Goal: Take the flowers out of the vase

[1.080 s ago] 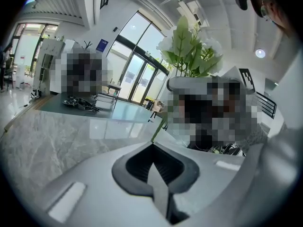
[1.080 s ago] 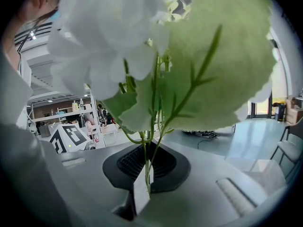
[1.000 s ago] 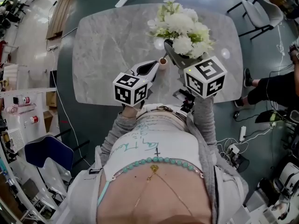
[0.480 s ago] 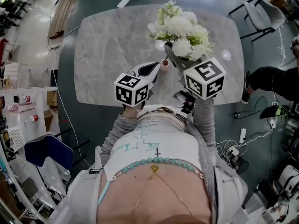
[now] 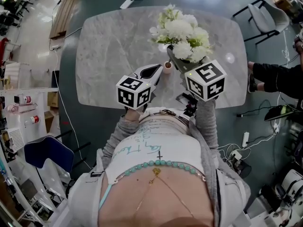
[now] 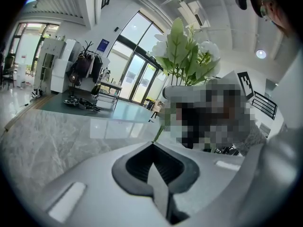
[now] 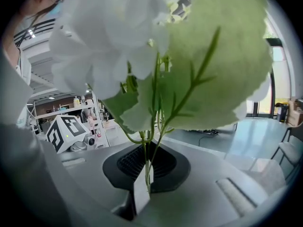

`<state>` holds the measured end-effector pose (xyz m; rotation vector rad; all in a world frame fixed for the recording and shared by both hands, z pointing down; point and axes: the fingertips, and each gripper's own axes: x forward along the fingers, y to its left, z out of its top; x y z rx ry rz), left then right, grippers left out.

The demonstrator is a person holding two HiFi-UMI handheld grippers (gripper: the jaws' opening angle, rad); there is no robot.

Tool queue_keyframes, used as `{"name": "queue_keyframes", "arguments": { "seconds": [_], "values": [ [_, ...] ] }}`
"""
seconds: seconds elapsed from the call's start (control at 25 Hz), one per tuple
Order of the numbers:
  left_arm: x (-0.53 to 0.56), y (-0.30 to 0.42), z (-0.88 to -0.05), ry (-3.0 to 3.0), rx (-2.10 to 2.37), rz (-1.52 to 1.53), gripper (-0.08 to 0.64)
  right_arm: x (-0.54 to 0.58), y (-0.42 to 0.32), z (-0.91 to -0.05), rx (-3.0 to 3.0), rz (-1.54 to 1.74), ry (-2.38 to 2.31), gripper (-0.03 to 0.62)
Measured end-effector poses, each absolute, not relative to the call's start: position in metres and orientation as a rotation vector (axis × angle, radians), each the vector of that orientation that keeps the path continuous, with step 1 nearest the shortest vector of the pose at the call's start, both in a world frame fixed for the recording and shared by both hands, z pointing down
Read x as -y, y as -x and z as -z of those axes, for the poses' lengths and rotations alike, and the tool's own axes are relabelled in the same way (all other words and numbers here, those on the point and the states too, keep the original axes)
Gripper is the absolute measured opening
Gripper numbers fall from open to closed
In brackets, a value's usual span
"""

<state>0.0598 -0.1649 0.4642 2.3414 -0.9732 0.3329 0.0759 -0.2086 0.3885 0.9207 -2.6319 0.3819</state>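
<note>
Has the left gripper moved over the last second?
No. The left gripper sits at the same spot beside the vase, equally far from the table's near edge.

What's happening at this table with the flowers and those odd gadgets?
A person stands at a marble table with a hand-held gripper in each hand. The right hand-held gripper is shut on the thin green stems of a bunch of white flowers. The left hand-held gripper is shut with nothing in it, its tip beside the small vase. Whether the stems have cleared the vase can't be told.
</note>
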Motion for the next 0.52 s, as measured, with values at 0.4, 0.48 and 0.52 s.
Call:
{"name": "queue_keyframes", "arguments": {
  "seconds": [0.4, 0.48, 0.52],
  "values": [
    [0.1654, -0.0623, -0.4609, -2.343, 0.971, -0.332, 0.0, 0.2091, -0.0779, -0.3925, 2.619, -0.386, -0.901, 0.032],
    [0.1656, -0.0611, -0.461, -2.341, 0.97, -0.334, 0.0, 0.2097, -0.0776, -0.3949, 2.614, -0.391, -0.899, 0.032],
    [0.1657, -0.0603, -0.4612, -2.34, 0.97, -0.335, 0.0, 0.2099, -0.0773, -0.3962, 2.611, -0.394, -0.897, 0.032]
  ]
}}
